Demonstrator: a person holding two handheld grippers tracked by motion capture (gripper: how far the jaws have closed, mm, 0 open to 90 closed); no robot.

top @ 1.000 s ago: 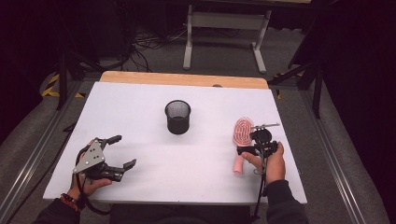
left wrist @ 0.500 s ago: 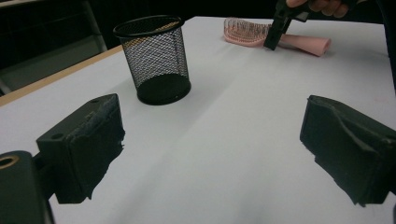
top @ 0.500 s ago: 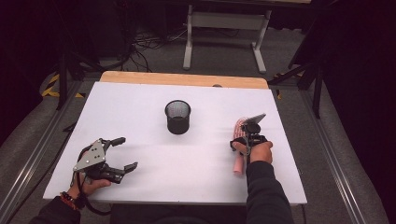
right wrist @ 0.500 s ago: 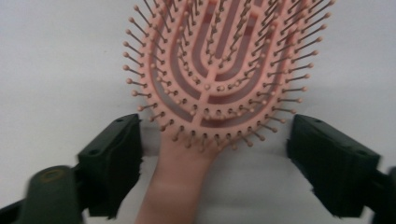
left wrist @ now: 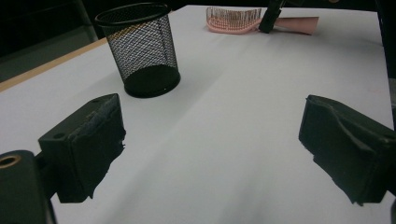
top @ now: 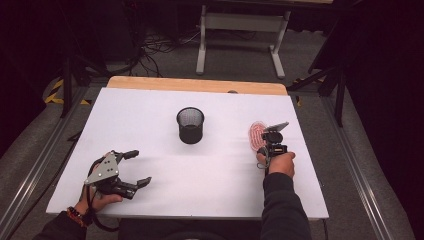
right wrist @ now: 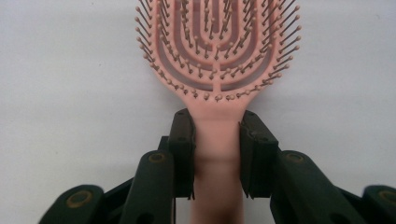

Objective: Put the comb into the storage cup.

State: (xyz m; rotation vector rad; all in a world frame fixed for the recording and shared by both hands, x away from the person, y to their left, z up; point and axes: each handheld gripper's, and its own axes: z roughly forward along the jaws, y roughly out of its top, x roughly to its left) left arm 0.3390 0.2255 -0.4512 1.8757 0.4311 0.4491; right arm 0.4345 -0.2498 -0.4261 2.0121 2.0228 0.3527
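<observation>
Jaws of right gripper just closed on hairbrush handle, bristle head pointing away; cup lies left of it; left gripper open

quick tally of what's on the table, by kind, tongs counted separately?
Pink hairbrush: 1
Black mesh cup: 1
Tongs: 2, the left tongs open over the white table, the right tongs shut on the brush's handle
Total: 2 things, plus 2 tongs
</observation>
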